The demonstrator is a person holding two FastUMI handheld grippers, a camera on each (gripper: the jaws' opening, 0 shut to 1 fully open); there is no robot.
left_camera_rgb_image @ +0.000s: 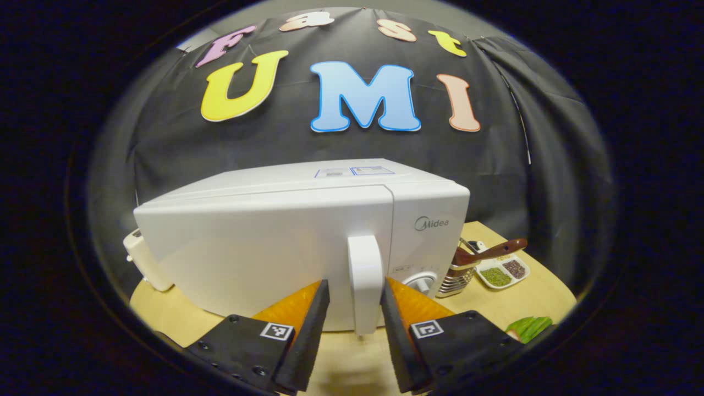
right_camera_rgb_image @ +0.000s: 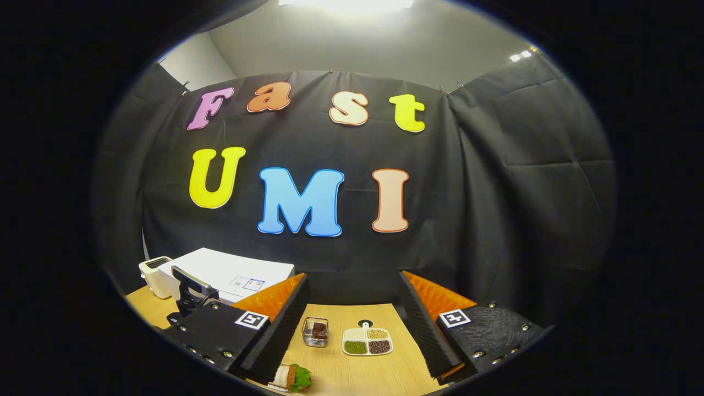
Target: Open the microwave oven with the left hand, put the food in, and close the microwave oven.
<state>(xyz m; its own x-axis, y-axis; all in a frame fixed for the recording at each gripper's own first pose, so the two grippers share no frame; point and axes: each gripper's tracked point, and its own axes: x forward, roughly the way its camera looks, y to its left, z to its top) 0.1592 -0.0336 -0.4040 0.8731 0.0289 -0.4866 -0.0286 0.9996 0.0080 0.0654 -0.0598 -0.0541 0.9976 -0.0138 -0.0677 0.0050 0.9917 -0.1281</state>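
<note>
White microwave [left_camera_rgb_image: 297, 242], door closed, on a pale wooden table [left_camera_rgb_image: 539, 297]. The left gripper view shows its upright door handle [left_camera_rgb_image: 365, 283] close up; the right gripper view shows the microwave's top from above, well off to the left, beside a toaster [right_camera_rgb_image: 154, 276].

Left gripper [left_camera_rgb_image: 355, 300]: spread, fingers either side of the handle, the right finger very close or touching, no clamp.

Right gripper [right_camera_rgb_image: 353, 297]: spread wide, holding nothing, raised above the table.

Food [right_camera_rgb_image: 294, 377]: leafy roll, on the table below the right gripper's left finger.

Wire basket [right_camera_rgb_image: 315, 331]: brown utensil inside. Divided dish [right_camera_rgb_image: 367, 341]: green, tan, dark fillings.
</note>
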